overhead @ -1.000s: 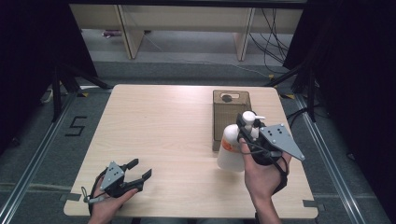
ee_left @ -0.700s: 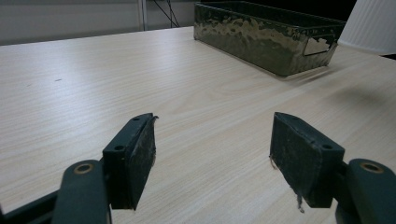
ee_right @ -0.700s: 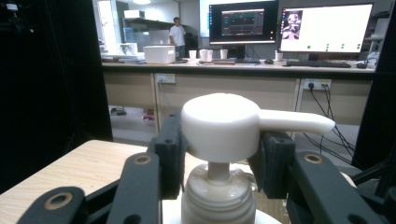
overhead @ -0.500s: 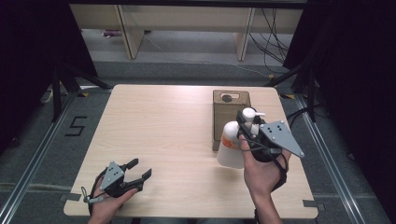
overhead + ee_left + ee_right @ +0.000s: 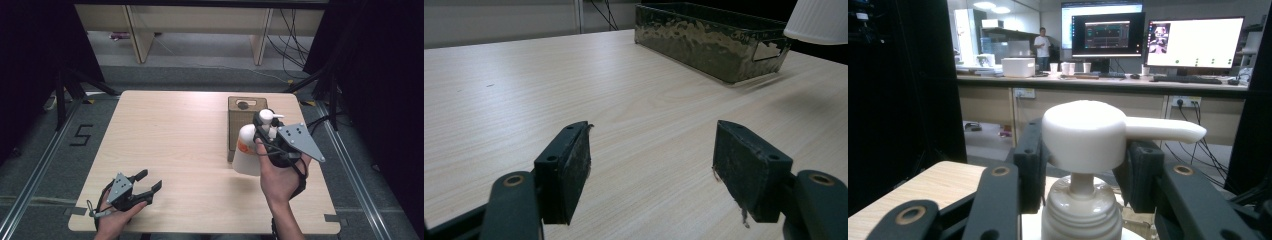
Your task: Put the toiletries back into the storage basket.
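Right gripper [image 5: 1083, 165] jaws clamping pump head of white pump bottle [image 5: 248, 150], right of centre in high view, beside brown bin [image 5: 240, 120]. Judgement: keep bottle upright, avoid depressing nozzle. Left gripper [image 5: 145, 187] jaws spread, empty, lower left on worktop [image 5: 170, 135].

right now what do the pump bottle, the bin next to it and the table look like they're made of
Pump bottle: looks like white plastic, smooth and slightly glossy, with a ribbed collar under the pump head.
Bin: probably metal or hard plastic, dark olive with a mottled, shiny, wavy surface.
Table: pale wood-grain top, most likely laminate, matte with fine straight streaks.
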